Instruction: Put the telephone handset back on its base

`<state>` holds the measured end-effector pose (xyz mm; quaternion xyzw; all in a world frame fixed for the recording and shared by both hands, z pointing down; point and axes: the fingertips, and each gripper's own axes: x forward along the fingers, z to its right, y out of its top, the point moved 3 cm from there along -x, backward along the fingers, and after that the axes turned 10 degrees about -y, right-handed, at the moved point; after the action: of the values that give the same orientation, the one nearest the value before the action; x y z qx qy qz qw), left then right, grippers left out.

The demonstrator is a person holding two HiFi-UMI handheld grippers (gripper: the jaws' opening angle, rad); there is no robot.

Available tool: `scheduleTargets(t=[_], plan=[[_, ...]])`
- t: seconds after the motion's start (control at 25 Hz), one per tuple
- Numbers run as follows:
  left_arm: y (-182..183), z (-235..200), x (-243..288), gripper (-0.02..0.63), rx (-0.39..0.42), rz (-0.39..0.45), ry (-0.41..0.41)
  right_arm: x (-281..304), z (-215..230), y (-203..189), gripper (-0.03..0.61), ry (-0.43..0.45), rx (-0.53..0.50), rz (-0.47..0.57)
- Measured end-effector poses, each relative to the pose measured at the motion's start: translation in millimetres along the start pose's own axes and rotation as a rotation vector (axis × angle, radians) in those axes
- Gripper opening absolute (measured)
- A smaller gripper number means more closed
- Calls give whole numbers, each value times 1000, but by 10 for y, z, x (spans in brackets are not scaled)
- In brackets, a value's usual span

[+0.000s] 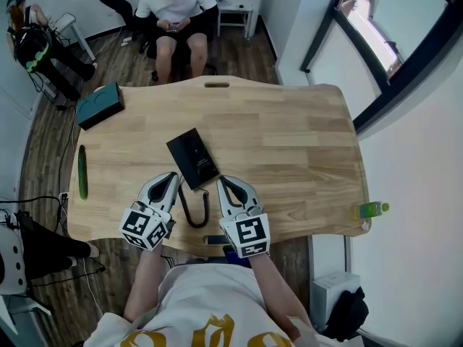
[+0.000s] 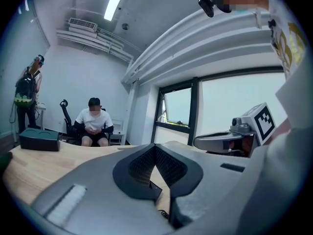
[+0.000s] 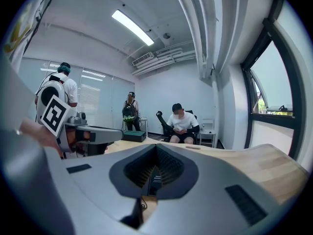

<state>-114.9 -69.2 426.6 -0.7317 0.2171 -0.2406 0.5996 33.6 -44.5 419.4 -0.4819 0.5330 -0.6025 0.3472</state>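
Jaws pressed together and empty on both the left gripper (image 1: 172,179) and right gripper (image 1: 223,183), parked either side of the cord (image 1: 194,220) loop by the near edge of the table (image 1: 304,143); reads as a rest pose, not a grab. The black telephone (image 1: 193,157) lies just beyond their tips. Handset can't be told apart from the base, so it is probably already seated.

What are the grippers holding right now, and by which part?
Nothing: the left gripper and the right gripper are both shut and empty, beside the telephone base.
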Motion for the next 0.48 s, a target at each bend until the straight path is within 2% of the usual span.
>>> scheduleTargets(t=[0.28,0.48], plan=[[-30,-52,3,3,0,-14,13,61,24,24,5,-1,12,-1],[-91,-83,-6,3,-33,-31,18,84,8,-4,5,16,9,-2]])
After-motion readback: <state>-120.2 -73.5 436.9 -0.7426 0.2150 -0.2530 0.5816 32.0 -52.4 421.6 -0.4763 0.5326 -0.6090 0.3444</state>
